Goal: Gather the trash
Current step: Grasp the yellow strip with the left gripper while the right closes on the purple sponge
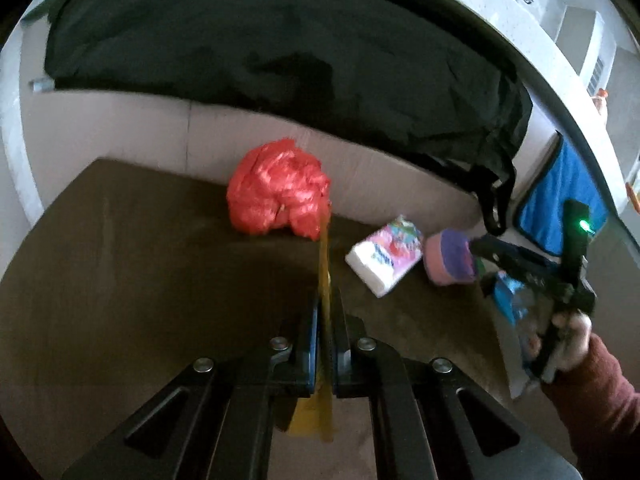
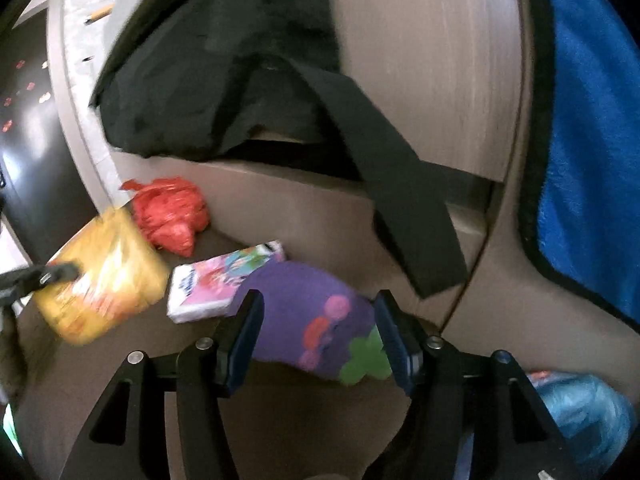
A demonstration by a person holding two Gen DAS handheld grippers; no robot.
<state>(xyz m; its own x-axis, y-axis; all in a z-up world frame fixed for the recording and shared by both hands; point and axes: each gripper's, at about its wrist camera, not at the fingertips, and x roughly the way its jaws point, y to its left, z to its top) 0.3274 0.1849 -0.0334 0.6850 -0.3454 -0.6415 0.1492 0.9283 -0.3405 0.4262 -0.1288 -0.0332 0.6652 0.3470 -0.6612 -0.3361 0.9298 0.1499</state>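
Your left gripper (image 1: pixel 326 312) has its jaws clamped on a yellow wrapper (image 1: pixel 325 276), thin and edge-on in the left wrist view. From the right wrist view the same wrapper (image 2: pixel 102 276) shows its broad face: glossy yellow-orange, crinkled, blurred, hanging just above the brown surface (image 1: pixel 160 264).

Your right gripper (image 2: pixel 316 332) holds a purple cup (image 2: pixel 316 312) between its jaws, pressed on both sides. The cup lies tilted on its side, printed with pink and red dots and a green clover shape. In the left wrist view it shows a pink rim (image 1: pixel 450 256).

A pink-and-white tissue pack (image 1: pixel 386 254) lies flat just beside the cup. A crumpled red plastic bag (image 1: pixel 280 190) sits farther back, near the sofa back. A black garment (image 1: pixel 280 48) drapes over the sofa, and a blue towel (image 2: pixel 592 120) hangs at the right.
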